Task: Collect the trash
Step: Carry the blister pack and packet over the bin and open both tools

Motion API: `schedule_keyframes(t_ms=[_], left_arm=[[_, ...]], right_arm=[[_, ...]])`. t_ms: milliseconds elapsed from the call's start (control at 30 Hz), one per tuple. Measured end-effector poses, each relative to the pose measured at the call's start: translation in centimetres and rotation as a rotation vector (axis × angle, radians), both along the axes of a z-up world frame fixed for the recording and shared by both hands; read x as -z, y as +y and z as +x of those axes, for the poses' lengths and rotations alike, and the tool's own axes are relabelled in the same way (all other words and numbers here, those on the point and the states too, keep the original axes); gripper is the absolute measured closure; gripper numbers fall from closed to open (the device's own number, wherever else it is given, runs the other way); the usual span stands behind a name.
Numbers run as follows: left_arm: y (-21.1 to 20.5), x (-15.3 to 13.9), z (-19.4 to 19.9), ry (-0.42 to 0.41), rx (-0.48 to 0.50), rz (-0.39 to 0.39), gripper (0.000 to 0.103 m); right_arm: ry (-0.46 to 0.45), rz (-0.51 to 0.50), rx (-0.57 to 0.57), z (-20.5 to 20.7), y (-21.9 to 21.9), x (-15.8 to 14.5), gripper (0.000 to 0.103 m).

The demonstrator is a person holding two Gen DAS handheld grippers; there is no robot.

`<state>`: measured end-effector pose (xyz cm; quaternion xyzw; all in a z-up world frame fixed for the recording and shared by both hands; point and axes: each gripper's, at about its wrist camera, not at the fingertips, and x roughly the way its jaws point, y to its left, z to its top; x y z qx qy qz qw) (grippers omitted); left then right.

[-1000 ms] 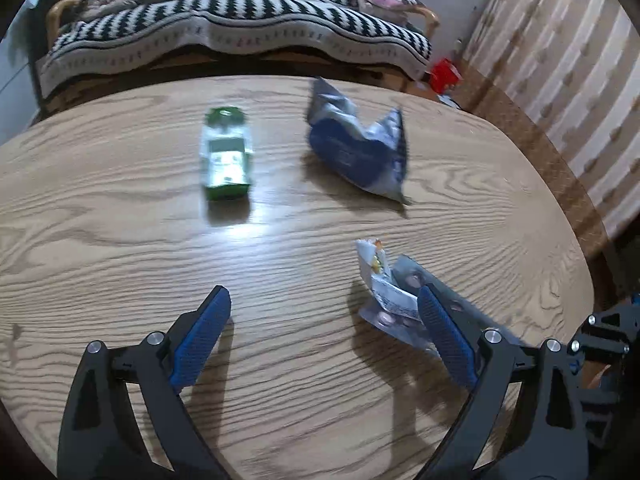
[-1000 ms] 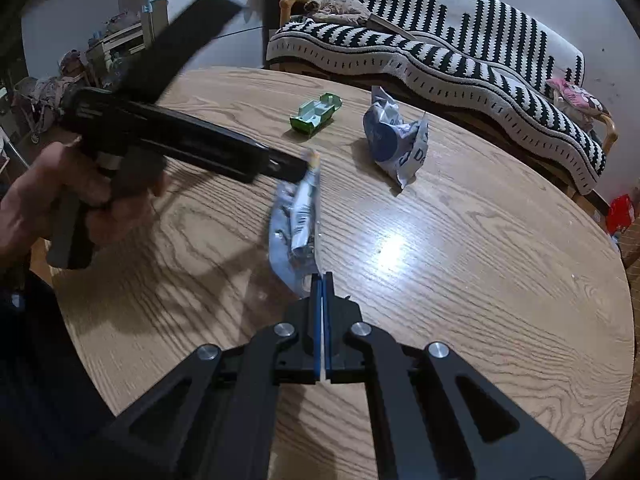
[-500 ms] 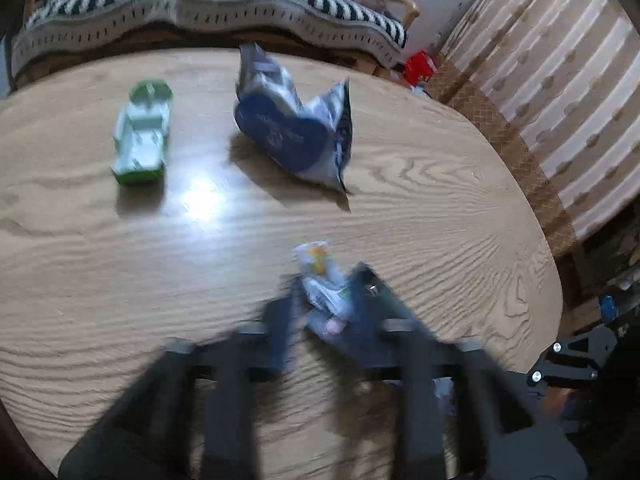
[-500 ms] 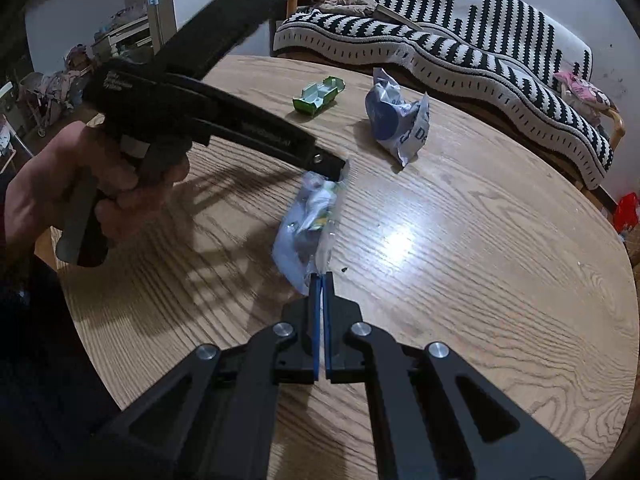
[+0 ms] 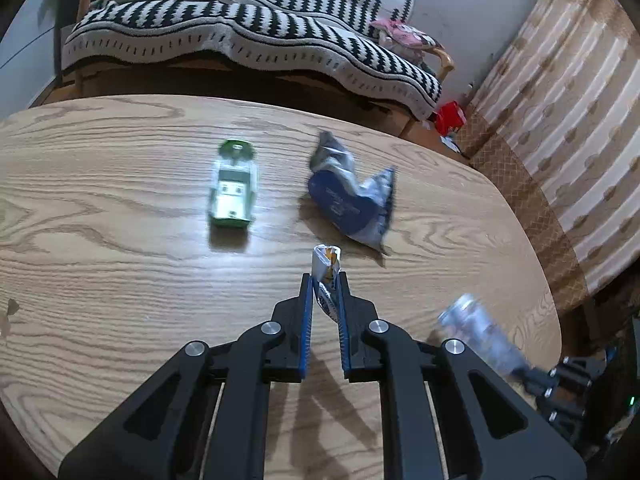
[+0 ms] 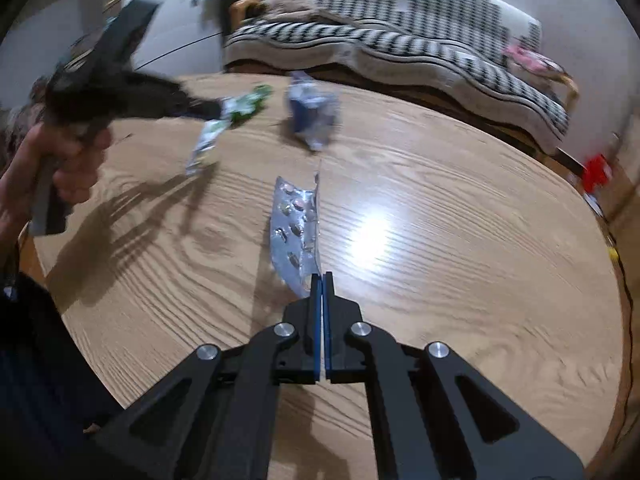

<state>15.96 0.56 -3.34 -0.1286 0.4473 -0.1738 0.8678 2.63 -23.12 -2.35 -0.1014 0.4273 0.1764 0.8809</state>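
**Two light wrappers held by thin margins; two pieces uncollected**

The left hand-held gripper (image 5: 325, 280) has just been closing and now stands narrow, its blue pads pinching a small crumpled wrapper (image 5: 326, 270) that pokes up past the tips. In the right wrist view that wrapper hangs long and loose below the tips. The right hand-held gripper (image 6: 321, 280) is fully closed on the bottom edge of a silver blister sheet (image 6: 295, 228), most of which stands free above the tips.

Neither piece rests on the tabletop (image 5: 120, 280). A green carton (image 5: 233, 188) and a blue crumpled bag (image 5: 352, 200) lie near the far edge, just beside each other but apart.

Risks, as judged:
- The blister sheet is held only by its lowest edge. A quick swing could lever the stiff foil out of the pads.
- The small wrapper is soft and springy. Its grip looks shallow, so it may slip out if the pads ease.
- Both views show blur, which suggests quick handling. This raises both risks.
- No bin is visible in either view. A long carry gives more chance of a drop.
- With both hand-held grippers occupied, the carton and bag cannot be taken until a load is released.
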Motion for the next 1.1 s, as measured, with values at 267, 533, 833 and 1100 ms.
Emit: schedule_keyframes(t_ms=[267,533,833,1100], left_arm=[[-9.2,-2.5,-3.2,-0.071,0.169,0.08,0.092],[-23.3,-3.6,-8.3,-0.119,0.401,0.129,0.092],[-39.9,-3.2,-16.6,-0.178,0.696,0.14,0.092],[-50.1,-0.1,-23.5,-0.178,0.932,0.114,0.092]], right_arm=[[-0.038,0.034,0.34,-4.5,-11.9,-1.7,0.102],[-0.051,0.073,0.652,-12.5,-24.5,-1.6,0.102],[-0.001,0.121,0.983,-23.7,-36.7,0.5,0.102],[0.157,0.198,1.198,-30.6,-42.5,4.5,0.102]])
